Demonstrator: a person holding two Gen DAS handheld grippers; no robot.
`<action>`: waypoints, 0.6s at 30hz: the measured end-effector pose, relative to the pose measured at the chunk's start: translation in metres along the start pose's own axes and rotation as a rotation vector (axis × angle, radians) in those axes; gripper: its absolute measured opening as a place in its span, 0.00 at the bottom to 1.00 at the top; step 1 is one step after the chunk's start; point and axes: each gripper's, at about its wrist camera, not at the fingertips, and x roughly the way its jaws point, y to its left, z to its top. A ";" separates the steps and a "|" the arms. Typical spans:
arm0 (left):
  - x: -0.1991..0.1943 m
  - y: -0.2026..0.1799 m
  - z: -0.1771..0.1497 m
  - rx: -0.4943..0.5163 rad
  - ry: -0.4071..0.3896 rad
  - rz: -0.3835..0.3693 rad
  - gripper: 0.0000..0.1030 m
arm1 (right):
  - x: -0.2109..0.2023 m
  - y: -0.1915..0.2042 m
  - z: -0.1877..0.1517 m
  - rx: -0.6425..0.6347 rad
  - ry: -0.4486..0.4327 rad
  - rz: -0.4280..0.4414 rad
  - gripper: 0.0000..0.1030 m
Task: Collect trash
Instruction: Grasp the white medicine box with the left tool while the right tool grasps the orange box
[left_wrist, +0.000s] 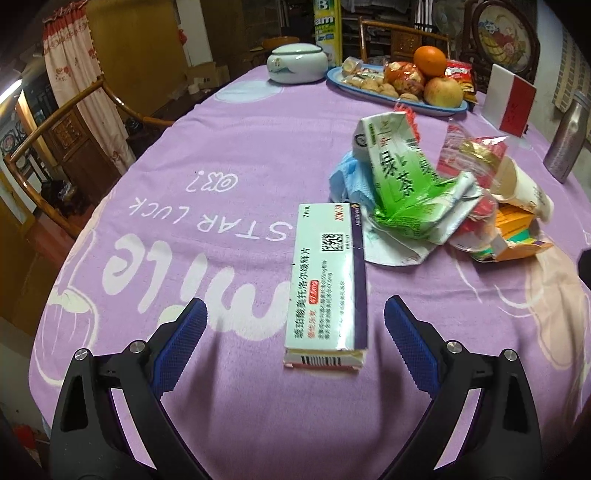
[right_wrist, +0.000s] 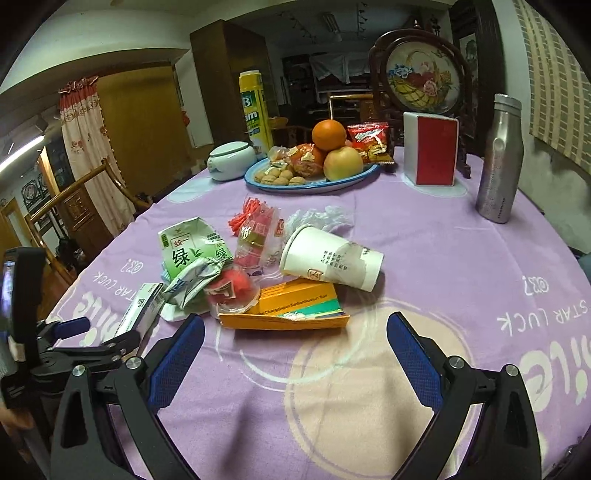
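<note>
A pale green medicine box (left_wrist: 327, 284) lies on the purple tablecloth, its near end between the open jaws of my left gripper (left_wrist: 295, 321). Behind it sits a trash pile: a crushed green tea carton (left_wrist: 399, 173), a blue face mask (left_wrist: 345, 181), a tipped paper cup (left_wrist: 524, 188) and an orange box (left_wrist: 517, 236). In the right wrist view my right gripper (right_wrist: 295, 332) is open and empty, just short of the orange box (right_wrist: 291, 310), with the paper cup (right_wrist: 332, 258), green carton (right_wrist: 192, 254), red wrappers (right_wrist: 255, 229) and the medicine box (right_wrist: 142, 310) beyond.
A blue plate (right_wrist: 314, 184) of fruit and snacks, a white lidded jar (right_wrist: 231, 160), a yellow can (right_wrist: 255, 110), a red-and-white box (right_wrist: 430, 153) and a steel bottle (right_wrist: 500, 158) stand at the far side. Wooden chairs (left_wrist: 48, 147) flank the table's left edge. The left gripper (right_wrist: 74, 332) shows at left.
</note>
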 end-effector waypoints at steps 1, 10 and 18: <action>0.002 0.001 0.001 -0.003 0.003 0.003 0.91 | 0.001 0.000 0.000 0.003 0.004 0.004 0.94; 0.019 -0.006 0.015 -0.011 0.029 -0.005 0.91 | 0.003 0.000 -0.002 0.011 0.021 0.011 0.95; 0.027 -0.013 0.016 0.009 0.047 -0.009 0.81 | 0.004 0.000 -0.004 0.015 0.023 0.004 0.95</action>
